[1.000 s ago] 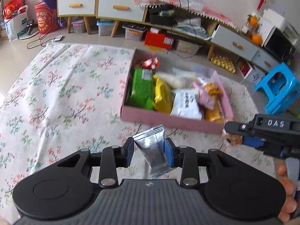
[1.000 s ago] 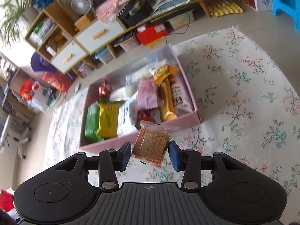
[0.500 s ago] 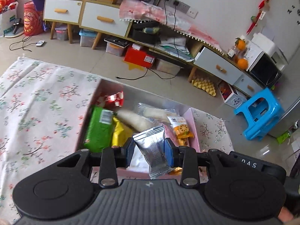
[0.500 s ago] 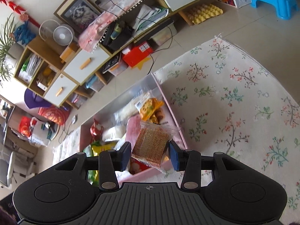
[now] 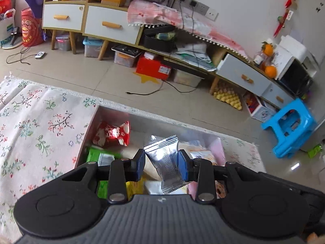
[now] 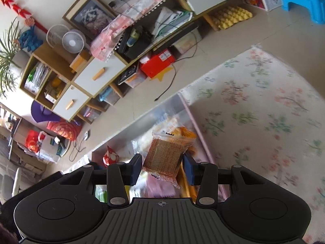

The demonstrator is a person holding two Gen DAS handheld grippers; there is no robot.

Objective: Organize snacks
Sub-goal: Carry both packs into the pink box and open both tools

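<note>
Left to right, left wrist view: floral rug (image 5: 36, 126) on the floor at left, pink box (image 5: 220, 149) sitting on it. Inside the box, a red snack bag (image 5: 112, 133) in the far left corner, green packet (image 5: 96, 156) just in front of it, more wrappers to the right, mostly hidden behind my left gripper (image 5: 162, 163). My left fingers (image 5: 140, 163) are partly closed and clamped on the silver foil packet (image 5: 167, 162); it stands nearly upright, top edge tilted a bit to the right, hanging over the box contents. Blue stool (image 5: 290, 130) on bare tile well off to the right, clear of the rug.

Right wrist view: same red snack bag (image 6: 110, 156) at left in the box, the pink box wall (image 6: 198, 128) running up the right side, the rug (image 6: 264, 109) beyond it, blurred. My right gripper (image 6: 162, 167) sits over the right end of the box. Its fingers (image 6: 136, 167) are partly closed on a clear-wrapped cracker packet (image 6: 165, 156), pads on both side edges, packet tilted with its top to the right. An orange packet (image 6: 185, 133) lies in the box just behind it. I can't tell how high either packet is above the snacks below.
</note>
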